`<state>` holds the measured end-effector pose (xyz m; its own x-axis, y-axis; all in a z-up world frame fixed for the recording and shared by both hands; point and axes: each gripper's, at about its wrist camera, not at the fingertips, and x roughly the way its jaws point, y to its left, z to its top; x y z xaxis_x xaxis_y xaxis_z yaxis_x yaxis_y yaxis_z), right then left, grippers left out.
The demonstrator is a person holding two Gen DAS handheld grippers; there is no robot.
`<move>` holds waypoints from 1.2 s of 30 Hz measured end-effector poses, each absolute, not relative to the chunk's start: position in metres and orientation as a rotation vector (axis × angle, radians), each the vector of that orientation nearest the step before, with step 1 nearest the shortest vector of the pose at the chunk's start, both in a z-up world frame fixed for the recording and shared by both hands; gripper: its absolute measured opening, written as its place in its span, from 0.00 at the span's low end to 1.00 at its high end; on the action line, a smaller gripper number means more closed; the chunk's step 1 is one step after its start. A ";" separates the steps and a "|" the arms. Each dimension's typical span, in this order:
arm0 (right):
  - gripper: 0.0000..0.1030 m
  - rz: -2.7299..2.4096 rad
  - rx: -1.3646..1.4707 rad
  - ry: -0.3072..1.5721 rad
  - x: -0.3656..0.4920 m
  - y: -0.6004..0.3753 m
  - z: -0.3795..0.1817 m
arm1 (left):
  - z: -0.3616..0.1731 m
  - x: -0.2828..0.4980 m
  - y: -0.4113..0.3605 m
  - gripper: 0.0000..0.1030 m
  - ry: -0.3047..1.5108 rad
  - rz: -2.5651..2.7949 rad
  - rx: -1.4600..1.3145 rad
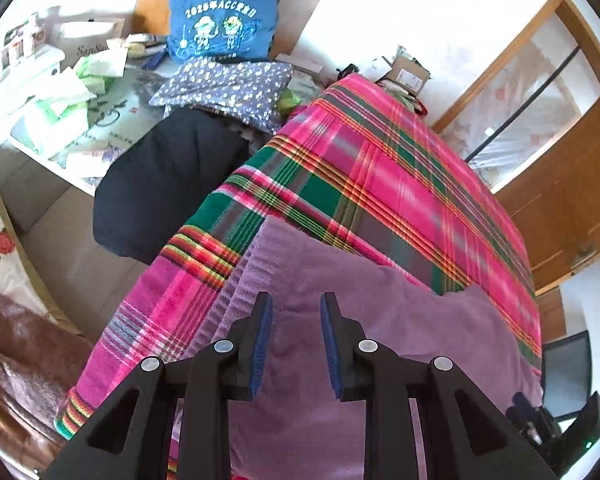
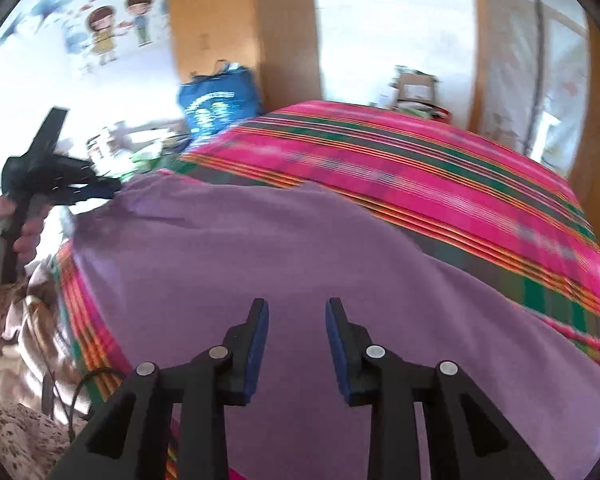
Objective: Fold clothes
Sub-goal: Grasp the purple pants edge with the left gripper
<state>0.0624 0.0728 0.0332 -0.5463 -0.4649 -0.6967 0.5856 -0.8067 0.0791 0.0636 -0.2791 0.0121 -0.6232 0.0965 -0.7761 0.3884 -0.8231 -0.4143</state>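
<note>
A purple garment (image 1: 380,344) lies spread flat on a pink and green plaid bedcover (image 1: 380,168). My left gripper (image 1: 296,308) hovers over the garment's left part, open, with nothing between its blue pads. In the right wrist view the same garment (image 2: 280,248) fills the middle. My right gripper (image 2: 297,312) is open above its near part and holds nothing. The left gripper (image 2: 100,192) also shows there at the far left, held by a hand (image 2: 28,236), with its tips at the garment's far left corner. That view is blurred.
A black cloth (image 1: 164,184) hangs over the bed's far left edge beside a purple dotted pillow (image 1: 228,88) and a blue printed bag (image 1: 220,20). A cluttered white table (image 1: 60,100) stands beyond. Wooden doors (image 1: 560,160) are on the right. A brown cover (image 1: 16,360) lies at the lower left.
</note>
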 end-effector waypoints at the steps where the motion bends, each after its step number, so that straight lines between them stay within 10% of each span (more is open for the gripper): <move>1: 0.29 -2.292 0.976 0.211 0.062 0.063 0.033 | 0.014 0.063 -0.276 0.25 0.821 -2.556 1.267; 16: 0.43 -2.125 0.990 0.169 -0.006 -0.024 0.036 | 0.014 0.022 -0.282 0.25 0.605 -2.550 1.367; 36: 0.50 -2.086 1.095 0.214 -0.061 -0.053 0.014 | -0.014 0.008 -0.321 0.40 1.042 -2.553 1.511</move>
<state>-0.0607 -0.0528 0.0137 -0.3463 -0.5460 -0.7628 0.6895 -0.6995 0.1877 0.0079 -0.3214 -0.0140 -0.5379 0.3208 -0.7796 0.3162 -0.7805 -0.5393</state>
